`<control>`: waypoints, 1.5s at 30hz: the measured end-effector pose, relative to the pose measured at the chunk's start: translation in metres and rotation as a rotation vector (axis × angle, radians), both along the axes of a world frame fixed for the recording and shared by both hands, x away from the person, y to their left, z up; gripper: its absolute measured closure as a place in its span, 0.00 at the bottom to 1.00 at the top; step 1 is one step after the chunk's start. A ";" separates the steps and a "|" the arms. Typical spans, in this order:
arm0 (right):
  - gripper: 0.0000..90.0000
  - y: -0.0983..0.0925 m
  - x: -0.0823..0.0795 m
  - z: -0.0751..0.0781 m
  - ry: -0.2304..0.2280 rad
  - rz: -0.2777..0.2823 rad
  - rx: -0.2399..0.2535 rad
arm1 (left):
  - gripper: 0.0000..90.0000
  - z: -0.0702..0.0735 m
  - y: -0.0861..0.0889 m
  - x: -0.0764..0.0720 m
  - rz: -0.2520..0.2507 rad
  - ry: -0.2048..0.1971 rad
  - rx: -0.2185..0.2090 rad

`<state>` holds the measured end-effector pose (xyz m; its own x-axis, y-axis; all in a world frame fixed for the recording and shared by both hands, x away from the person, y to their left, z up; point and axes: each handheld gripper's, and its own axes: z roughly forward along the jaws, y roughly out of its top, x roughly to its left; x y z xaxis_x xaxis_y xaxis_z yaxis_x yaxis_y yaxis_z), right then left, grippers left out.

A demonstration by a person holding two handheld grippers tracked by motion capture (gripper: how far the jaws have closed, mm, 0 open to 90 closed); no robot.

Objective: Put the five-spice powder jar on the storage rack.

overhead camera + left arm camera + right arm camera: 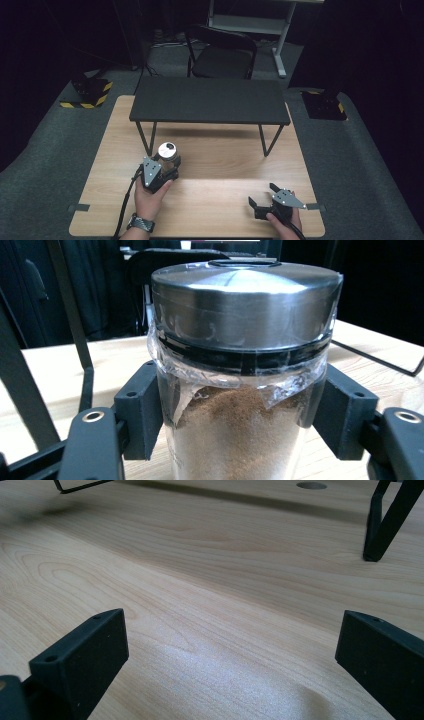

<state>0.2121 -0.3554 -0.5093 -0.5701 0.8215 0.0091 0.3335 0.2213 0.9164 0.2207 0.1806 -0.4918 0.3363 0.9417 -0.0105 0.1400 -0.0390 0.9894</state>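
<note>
The left gripper (169, 167) is clamped on the clear glass jar of brown powder with the brushed-steel lid (167, 152), near the front left leg of the low black shelf (210, 100) on the pale wooden desk (225, 200). The pads (142, 412) bite below the lid where loose plastic film wrinkles (a slick surface), so the jar could slip or tilt. The right gripper (262, 195) rests spread and empty.

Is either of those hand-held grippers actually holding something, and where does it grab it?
The left hand-held gripper clamps the jar by its clear body, just under the metal lid. The right hand-held gripper is open, holding nothing.
</note>
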 end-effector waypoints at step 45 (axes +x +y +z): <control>0.01 -0.003 0.001 -0.001 -0.002 0.016 0.004 | 0.34 0.135 -0.032 0.040 0.042 -0.147 0.034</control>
<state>0.2131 -0.3579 -0.5099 -0.5830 0.8124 0.0113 0.3277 0.2225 0.9182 0.2607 0.1481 -0.3567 0.2926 0.9538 0.0682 -0.0039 -0.0701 0.9975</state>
